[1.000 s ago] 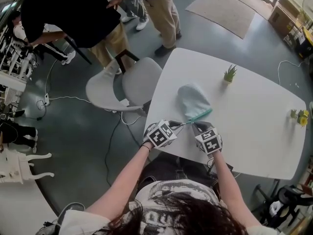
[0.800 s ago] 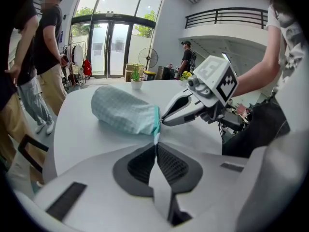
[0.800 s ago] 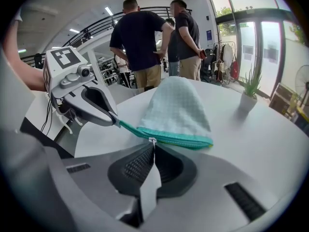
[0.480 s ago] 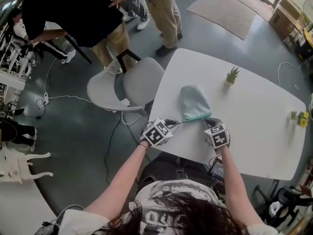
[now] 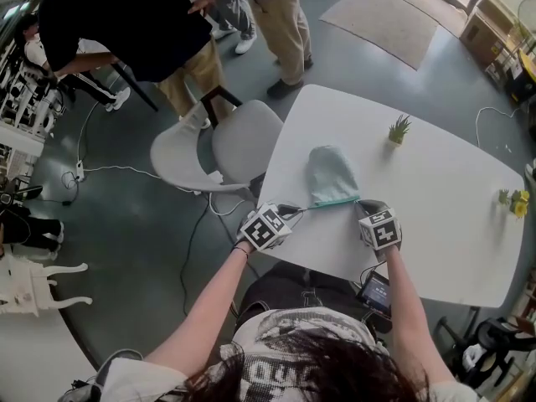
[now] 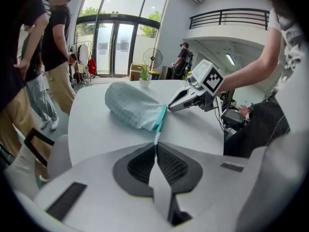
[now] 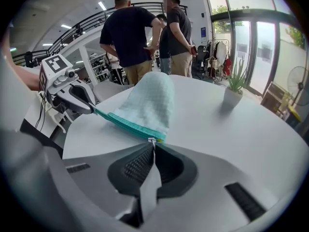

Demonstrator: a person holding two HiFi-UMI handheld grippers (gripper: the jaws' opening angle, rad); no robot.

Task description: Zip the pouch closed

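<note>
A pale mint pouch (image 5: 331,172) lies flat on the white desk (image 5: 435,224), close to the near left edge and right in front of the person working. Its rounded end points away from them and its teal zip (image 5: 335,201) runs along the side nearest them. The left tongs (image 5: 297,209) are clenched on the thin tab (image 6: 156,135) of teal tape that sticks out past the pouch's left corner, the two jaws pressed flat together over it. The right tongs (image 5: 362,205) are clenched too, nipping the small metal pull (image 7: 152,140), which sits at the pouch's right-hand corner. Between the two grips the teal band looks drawn out in a straight line, low over the desk. Both tools slope down toward the desk from the person's hands, marker cubes uppermost, with one at each end of the zip and the pouch's body beyond them. I can't tell from here whether the teeth are meshed along the whole length. Further back on the desk, well apart from the pouch, stands a small potted plant (image 5: 399,129). A pale chair (image 5: 243,145) is drawn up at the desk's left side, a white cable (image 5: 113,168) trails over the grey floor beside it, and a few people (image 5: 276,15) stand beyond the chair. A beige rug (image 5: 389,15) lies on the floor past the far end of the desk.
</note>
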